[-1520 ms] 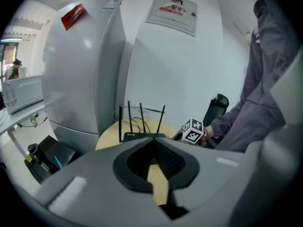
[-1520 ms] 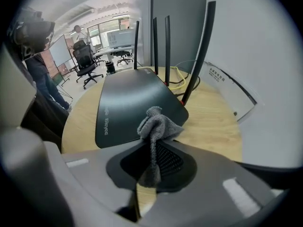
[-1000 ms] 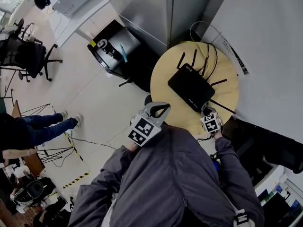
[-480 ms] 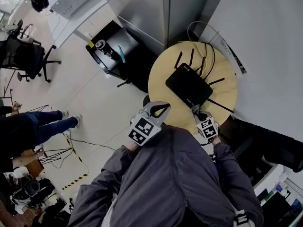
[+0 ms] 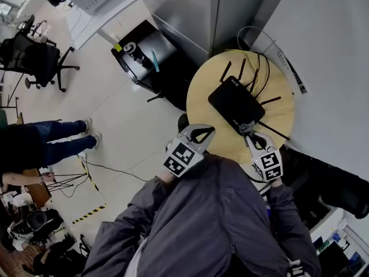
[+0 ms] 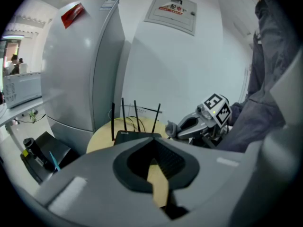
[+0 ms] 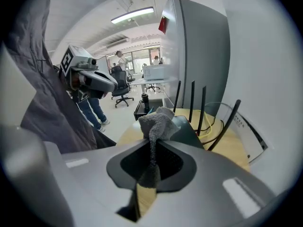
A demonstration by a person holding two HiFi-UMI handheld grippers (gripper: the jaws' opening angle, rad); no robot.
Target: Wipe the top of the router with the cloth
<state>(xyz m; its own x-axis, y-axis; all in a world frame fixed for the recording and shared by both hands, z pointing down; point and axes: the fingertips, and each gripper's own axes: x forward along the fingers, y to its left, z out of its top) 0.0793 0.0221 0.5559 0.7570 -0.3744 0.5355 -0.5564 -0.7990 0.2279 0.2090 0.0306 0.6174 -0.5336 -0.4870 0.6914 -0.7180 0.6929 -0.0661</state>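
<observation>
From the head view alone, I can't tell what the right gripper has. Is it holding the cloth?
Observer: Yes. The right gripper view shows the right gripper shut on the cloth, grey and bunched above the tips.
Operator: Is it touching the router?
Observer: The bunch sits in front of the router at its near edge. I cannot tell whether they touch.
Operator: And the left one?
Observer: The left gripper view shows the left gripper with jaws together and nothing between them.
</observation>
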